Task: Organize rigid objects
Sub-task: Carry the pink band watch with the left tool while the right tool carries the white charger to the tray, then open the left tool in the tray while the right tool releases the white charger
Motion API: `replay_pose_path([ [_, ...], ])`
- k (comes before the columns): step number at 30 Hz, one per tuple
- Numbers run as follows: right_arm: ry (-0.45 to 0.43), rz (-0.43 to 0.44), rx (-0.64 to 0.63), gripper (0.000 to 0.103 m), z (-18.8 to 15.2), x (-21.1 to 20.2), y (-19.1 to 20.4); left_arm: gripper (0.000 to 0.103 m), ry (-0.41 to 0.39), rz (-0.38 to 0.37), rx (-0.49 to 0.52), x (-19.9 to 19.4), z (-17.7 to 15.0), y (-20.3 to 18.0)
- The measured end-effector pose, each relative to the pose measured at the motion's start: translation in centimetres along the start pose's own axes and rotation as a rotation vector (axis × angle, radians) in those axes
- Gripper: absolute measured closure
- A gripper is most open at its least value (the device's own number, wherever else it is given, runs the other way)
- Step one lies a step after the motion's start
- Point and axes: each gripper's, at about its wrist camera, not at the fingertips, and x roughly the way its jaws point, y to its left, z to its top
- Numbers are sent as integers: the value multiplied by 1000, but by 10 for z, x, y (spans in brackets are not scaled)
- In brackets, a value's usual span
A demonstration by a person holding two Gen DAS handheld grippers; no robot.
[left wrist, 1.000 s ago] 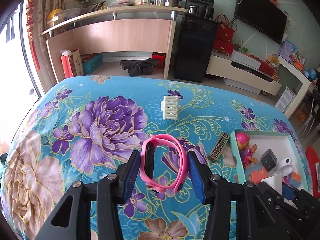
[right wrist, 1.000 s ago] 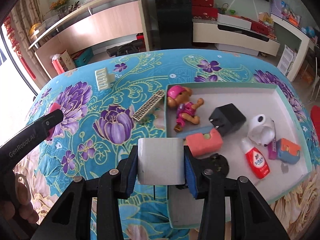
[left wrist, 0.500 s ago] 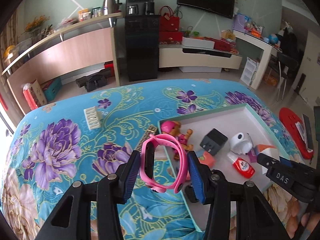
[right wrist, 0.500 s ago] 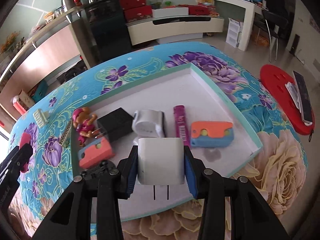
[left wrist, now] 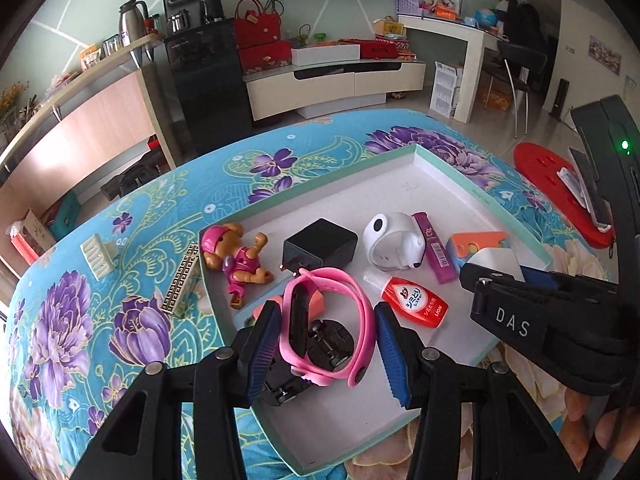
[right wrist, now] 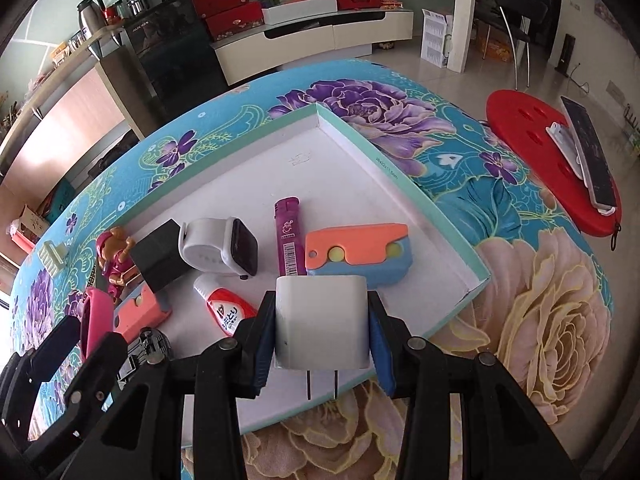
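Over the white tray (right wrist: pixel 460 250), near edge: white plug adapter (right wrist: pixel 320 322), prongs toward the camera, pinched in the right hand-held gripper (right wrist: pixel 322 336). Beside it, over the tray's left part: pink wristband (left wrist: pixel 326 324), pinched in the left hand-held gripper (left wrist: pixel 326 344), above a black toy car (left wrist: pixel 316 356). Already lying within the tray: doll, black charger, white watch, purple lighter, red bottle. Step judged: delivery, both items not yet released. Next: lower each onto bare tray floor, then spread the jaws.
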Motion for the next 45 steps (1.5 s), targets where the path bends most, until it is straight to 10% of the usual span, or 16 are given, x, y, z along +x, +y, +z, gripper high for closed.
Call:
replay_pose_path([
  [17,43,18,22,59,-2,14,-4,51,42,15,-3,18,-3,-1],
  [28,18,14,27,50,0,4,-3,32,26,32,-32,10,1,12],
  [45,-68,112,-97,46,0,-20,46,21,25,270,-397,-12,-27,165],
])
